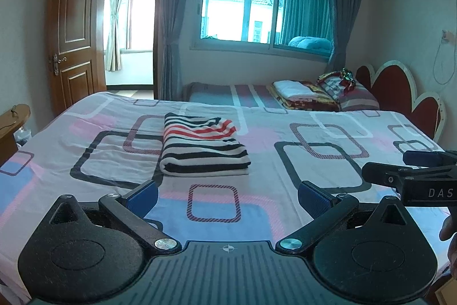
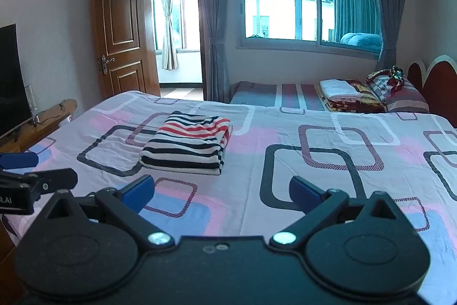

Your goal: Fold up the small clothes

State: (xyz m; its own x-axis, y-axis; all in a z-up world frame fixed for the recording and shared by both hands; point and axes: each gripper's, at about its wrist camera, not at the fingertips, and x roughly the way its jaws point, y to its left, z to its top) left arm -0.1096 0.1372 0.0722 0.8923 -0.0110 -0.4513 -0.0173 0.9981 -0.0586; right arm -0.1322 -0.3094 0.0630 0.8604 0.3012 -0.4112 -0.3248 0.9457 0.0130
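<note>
A folded striped garment [image 1: 203, 148], black, white and red, lies flat on the patterned bed sheet [image 1: 300, 162]; it also shows in the right wrist view [image 2: 187, 143]. My left gripper [image 1: 227, 197] is open and empty, held above the sheet short of the garment. My right gripper [image 2: 221, 192] is open and empty, also short of the garment and to its right. The right gripper's side shows at the right edge of the left wrist view [image 1: 411, 176]. The left gripper's side shows at the left edge of the right wrist view [image 2: 31, 182].
A second bed [image 1: 242, 95] with folded blankets [image 1: 302, 93] and a pillow [image 1: 351, 92] stands behind, under the window. A red headboard [image 1: 400, 90] is at right. A wooden door [image 1: 74, 33] stands open at left. A TV [image 2: 11, 76] sits on a wooden stand [image 2: 42, 125].
</note>
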